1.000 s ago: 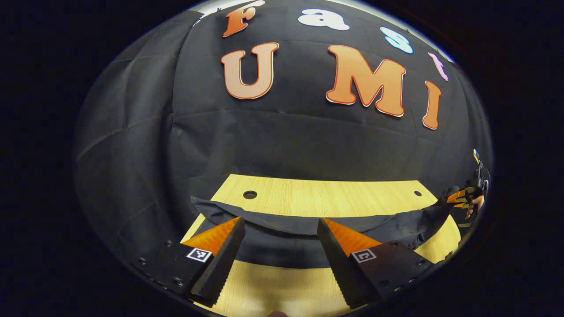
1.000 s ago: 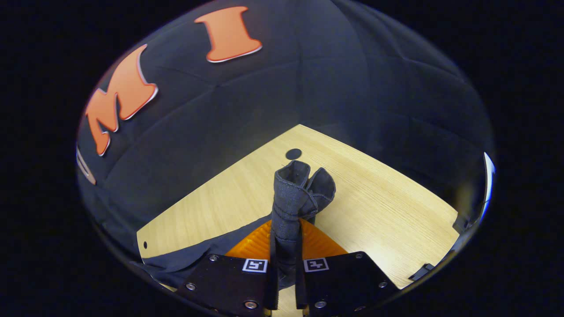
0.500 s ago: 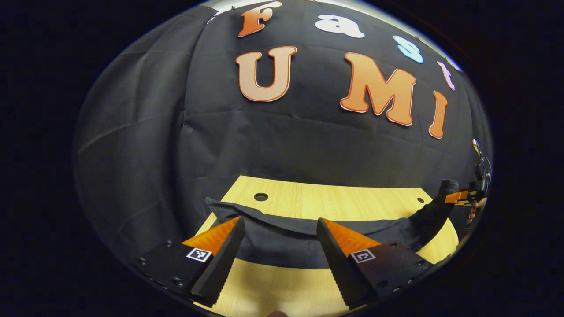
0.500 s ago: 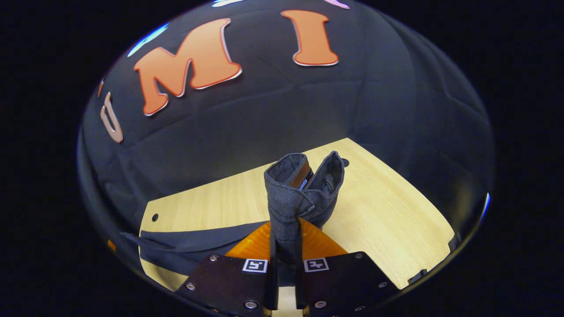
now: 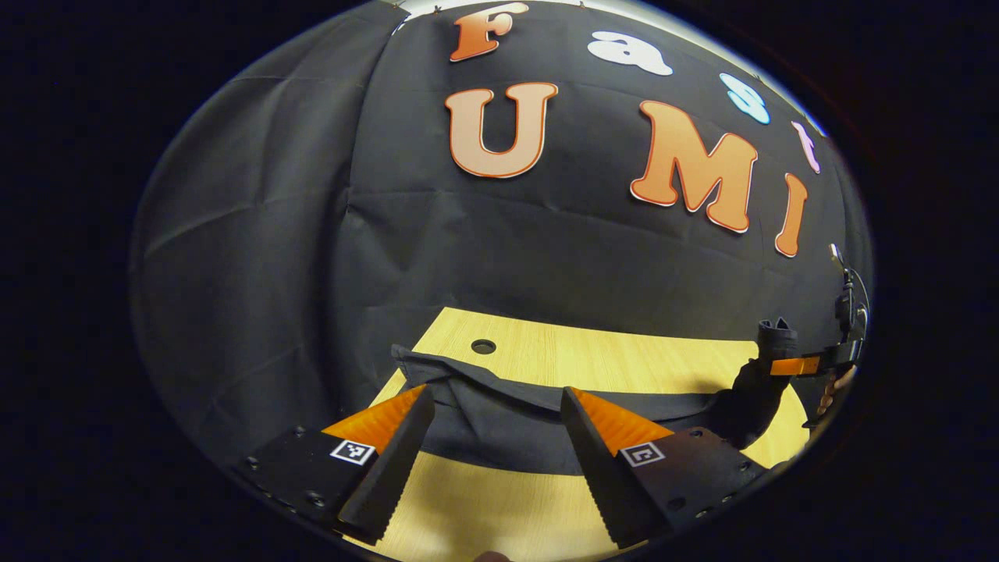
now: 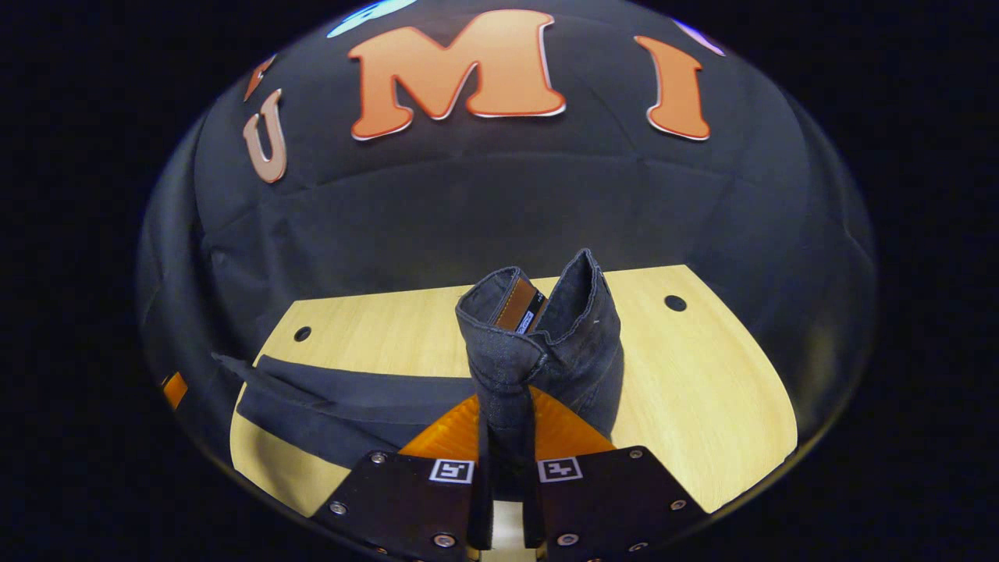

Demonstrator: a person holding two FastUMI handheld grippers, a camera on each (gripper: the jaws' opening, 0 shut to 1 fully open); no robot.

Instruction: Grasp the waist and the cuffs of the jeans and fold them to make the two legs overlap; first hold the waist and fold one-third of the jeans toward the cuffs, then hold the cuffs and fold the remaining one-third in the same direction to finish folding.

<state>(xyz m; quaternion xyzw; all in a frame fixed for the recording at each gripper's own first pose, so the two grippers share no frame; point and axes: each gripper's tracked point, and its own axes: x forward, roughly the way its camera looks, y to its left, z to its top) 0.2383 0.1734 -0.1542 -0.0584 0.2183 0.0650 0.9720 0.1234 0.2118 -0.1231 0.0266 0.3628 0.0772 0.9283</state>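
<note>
Jeans (image 6: 351, 402), one pair in dark denim, lie stretched flat across a pale wood-grain tabletop (image 6: 702, 406) with two round holes near its far edge. The right hand-held gripper (image 6: 506, 437) is clamped with both fingers on a bunched end, which stands upright above the fingers as a stiff tube with a tan patch inside; in the left gripper view it appears at the far right, lifted. The left hand-held gripper (image 5: 492, 460) hovers level, jaws wide apart, holding nothing, just near the jeans.
</note>
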